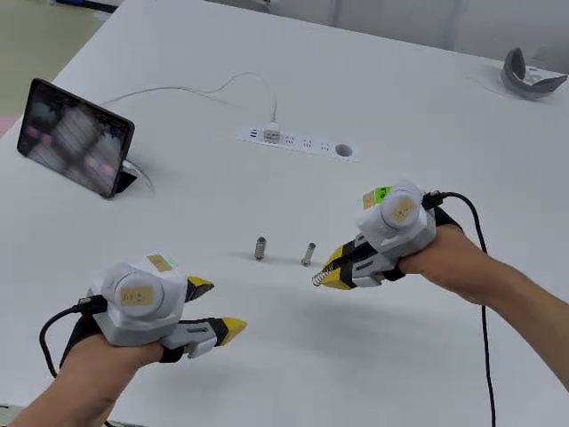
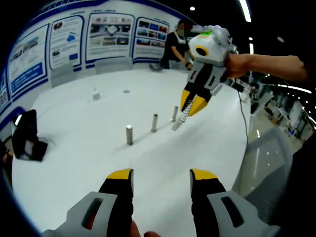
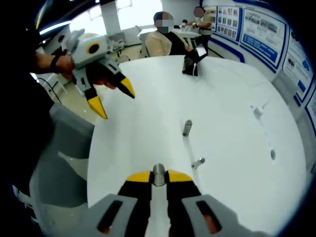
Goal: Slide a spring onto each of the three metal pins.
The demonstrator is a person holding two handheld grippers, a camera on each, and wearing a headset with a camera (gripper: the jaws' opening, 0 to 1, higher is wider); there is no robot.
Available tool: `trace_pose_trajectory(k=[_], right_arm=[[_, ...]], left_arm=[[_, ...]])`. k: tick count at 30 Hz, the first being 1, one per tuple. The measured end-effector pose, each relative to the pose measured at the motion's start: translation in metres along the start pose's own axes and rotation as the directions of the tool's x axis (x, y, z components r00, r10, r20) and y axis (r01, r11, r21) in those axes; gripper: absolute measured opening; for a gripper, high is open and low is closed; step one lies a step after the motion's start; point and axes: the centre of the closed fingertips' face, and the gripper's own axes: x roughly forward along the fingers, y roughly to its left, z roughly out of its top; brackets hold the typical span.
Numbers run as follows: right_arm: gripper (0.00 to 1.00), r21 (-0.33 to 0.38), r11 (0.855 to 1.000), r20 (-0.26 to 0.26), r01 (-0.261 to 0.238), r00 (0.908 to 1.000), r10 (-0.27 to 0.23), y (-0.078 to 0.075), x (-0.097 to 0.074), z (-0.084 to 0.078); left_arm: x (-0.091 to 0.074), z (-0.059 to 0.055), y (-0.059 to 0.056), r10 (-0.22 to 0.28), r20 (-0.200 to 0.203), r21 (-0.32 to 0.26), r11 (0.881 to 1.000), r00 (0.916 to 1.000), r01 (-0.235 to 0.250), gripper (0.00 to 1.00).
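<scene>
Head view: the right claw (image 1: 331,277) pinches a spring (image 1: 318,276), which juts out at its 8 o'clock. A pin (image 1: 308,254) stands near, at the spring's 11 o'clock.

Left gripper view: the left claw (image 2: 161,177) gapes empty, with a row of pins (image 2: 154,123) at 12 o'clock.

Right gripper view: the spring sits clamped between the tips.

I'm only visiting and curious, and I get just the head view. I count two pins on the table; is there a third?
Observer: Yes. The left gripper view shows a third pin beside the spring.
Operator: Is that spring held?
Observer: In the right gripper view the right gripper is shut on it, one end poking past the tips.
Operator: Anyone else about?
Observer: The right gripper view shows a person seated beyond the table.
</scene>
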Motion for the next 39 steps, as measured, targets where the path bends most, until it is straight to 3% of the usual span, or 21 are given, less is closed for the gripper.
trace_pose_trajectory(k=[24,39], right_arm=[[0.12,0.014,0.998,-0.057,0.058,0.9968,-0.057,-0.055,0.009,-0.002],[0.12,0.032,0.997,-0.085,0.066,0.9944,-0.063,-0.074,0.023,-0.002]], left_arm=[[-0.012,-0.002,-0.002,0.02,0.005,-0.029,0.999,0.9998,-0.019,0.64],[-0.017,-0.006,0.003,0.024,0.013,-0.079,0.997,0.9996,-0.023,0.64]])
